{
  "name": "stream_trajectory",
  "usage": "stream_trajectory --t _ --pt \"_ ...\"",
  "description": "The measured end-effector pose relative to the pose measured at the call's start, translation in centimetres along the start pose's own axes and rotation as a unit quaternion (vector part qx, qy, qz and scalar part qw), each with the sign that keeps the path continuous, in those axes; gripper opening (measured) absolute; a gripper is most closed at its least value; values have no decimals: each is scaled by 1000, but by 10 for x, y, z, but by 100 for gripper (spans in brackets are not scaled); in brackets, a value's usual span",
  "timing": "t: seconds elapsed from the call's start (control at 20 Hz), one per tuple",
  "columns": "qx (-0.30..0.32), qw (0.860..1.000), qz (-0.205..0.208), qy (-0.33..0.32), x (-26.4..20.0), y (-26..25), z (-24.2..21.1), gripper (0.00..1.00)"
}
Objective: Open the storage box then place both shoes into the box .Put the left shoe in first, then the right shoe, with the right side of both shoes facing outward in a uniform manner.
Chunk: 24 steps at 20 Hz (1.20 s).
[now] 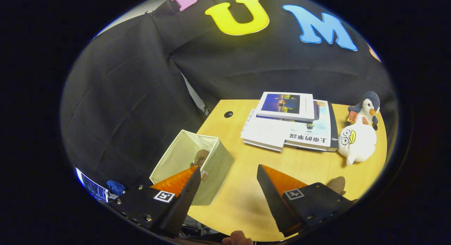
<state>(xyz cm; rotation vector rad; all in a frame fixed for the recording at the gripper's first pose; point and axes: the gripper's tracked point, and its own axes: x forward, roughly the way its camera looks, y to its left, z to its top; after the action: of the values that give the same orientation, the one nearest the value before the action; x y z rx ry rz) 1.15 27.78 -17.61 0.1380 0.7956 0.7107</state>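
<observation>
One storage box [192, 164] sits open-topped just ahead of the left finger, whose tip overlaps its near wall; the box is pale fabric, and a brown shoe [201, 157] lies inside it against the far right wall. Both fingers of the gripper [229, 172] stand wide apart with nothing between them but bare wooden table [243, 188]. Well beyond the gap between the fingers lies a stack of books [289, 123]. Beyond the right finger, next to the books, rest a white plush toy [356, 142] and behind it a penguin plush [368, 109]. Just behind the right finger's base a brown rounded thing [336, 184] pokes out, perhaps the second shoe, though I cannot tell
</observation>
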Motion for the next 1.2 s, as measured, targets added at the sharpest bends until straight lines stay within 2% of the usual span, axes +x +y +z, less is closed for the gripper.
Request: stream_trajectory --t 0.25,0.45,0.85,1.1,1.2 --pt "12 999 -27 -29 -33 -47 -11 97" --pt "9 997 -75 -35 -48 -104 -29 97" --pt "47 986 -162 -3 -74 -203 -81 98" --pt "71 977 -201 24 -93 -254 -120 97" --pt "79 975 -204 41 -94 -265 -138 97"
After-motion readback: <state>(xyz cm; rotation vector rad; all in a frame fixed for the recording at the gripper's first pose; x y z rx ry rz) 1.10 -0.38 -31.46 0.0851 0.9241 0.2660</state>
